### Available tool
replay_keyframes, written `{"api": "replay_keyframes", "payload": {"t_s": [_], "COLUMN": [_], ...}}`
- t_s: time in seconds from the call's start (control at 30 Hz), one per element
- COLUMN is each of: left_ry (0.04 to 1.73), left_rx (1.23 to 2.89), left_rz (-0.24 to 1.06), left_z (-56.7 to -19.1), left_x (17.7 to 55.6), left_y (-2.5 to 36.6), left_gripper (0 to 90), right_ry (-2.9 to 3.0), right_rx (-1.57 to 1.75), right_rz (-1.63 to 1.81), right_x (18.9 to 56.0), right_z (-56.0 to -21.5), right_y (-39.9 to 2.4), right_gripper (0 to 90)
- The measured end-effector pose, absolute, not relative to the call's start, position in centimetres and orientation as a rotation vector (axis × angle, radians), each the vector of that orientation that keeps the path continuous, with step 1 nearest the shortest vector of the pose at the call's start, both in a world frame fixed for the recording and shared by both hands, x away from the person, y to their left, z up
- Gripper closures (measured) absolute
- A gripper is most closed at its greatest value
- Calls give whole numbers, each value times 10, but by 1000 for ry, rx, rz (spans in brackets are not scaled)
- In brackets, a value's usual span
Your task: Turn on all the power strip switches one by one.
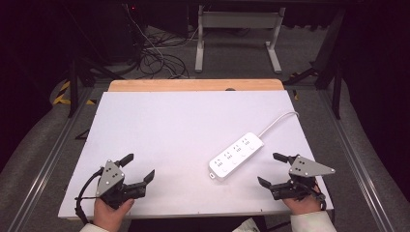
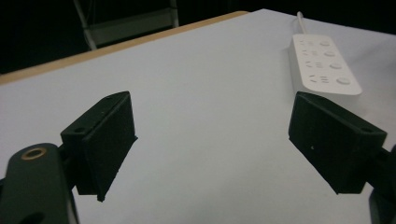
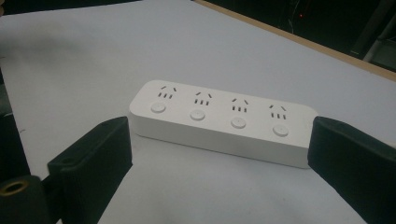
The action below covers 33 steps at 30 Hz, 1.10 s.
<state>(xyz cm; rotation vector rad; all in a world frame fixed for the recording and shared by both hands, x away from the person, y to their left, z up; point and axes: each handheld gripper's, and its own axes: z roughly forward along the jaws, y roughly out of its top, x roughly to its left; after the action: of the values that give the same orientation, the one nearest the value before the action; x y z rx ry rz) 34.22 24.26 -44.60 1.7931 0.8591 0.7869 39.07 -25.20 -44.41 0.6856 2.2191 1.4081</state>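
A white power strip (image 1: 237, 155) with several sockets and round buttons lies flat on the white table (image 1: 174, 135), right of centre, its white cable (image 1: 279, 121) running off to the far right. My right gripper (image 1: 272, 169) stands open just right of the strip, near the front edge. In the right gripper view the power strip (image 3: 219, 121) lies beyond the two spread jaws, nothing between them. My left gripper (image 1: 138, 167) stands open at the front left, empty. In the left gripper view the power strip (image 2: 322, 65) sits far off at the upper right.
A wooden strip (image 1: 196, 85) edges the table's far side. Beyond it stand a white table frame (image 1: 237, 34) and tangled cables (image 1: 154, 58) on the floor. Metal rails (image 1: 43, 159) run along both sides of the table.
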Motion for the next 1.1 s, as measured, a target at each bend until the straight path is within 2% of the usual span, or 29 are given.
{"api": "replay_keyframes", "payload": {"t_s": [0.2,0.77,0.93,1.1], "left_ry": [831,847,850,858], "left_rx": [1813,1819,1819,1817], "left_rz": [843,841,840,830], "left_z": [-445,-446,-446,-446], "left_x": [339,340,340,340], "left_y": [238,239,239,239], "left_gripper": [145,142,143,147], "right_ry": [2216,2224,2212,2248], "right_rx": [687,705,706,760], "right_rz": [1412,1399,1388,1385], "right_x": [391,393,391,397], "right_z": [-444,-441,-437,-430], "right_y": [-253,-251,-248,-244], "right_gripper": [72,97,132,219]}}
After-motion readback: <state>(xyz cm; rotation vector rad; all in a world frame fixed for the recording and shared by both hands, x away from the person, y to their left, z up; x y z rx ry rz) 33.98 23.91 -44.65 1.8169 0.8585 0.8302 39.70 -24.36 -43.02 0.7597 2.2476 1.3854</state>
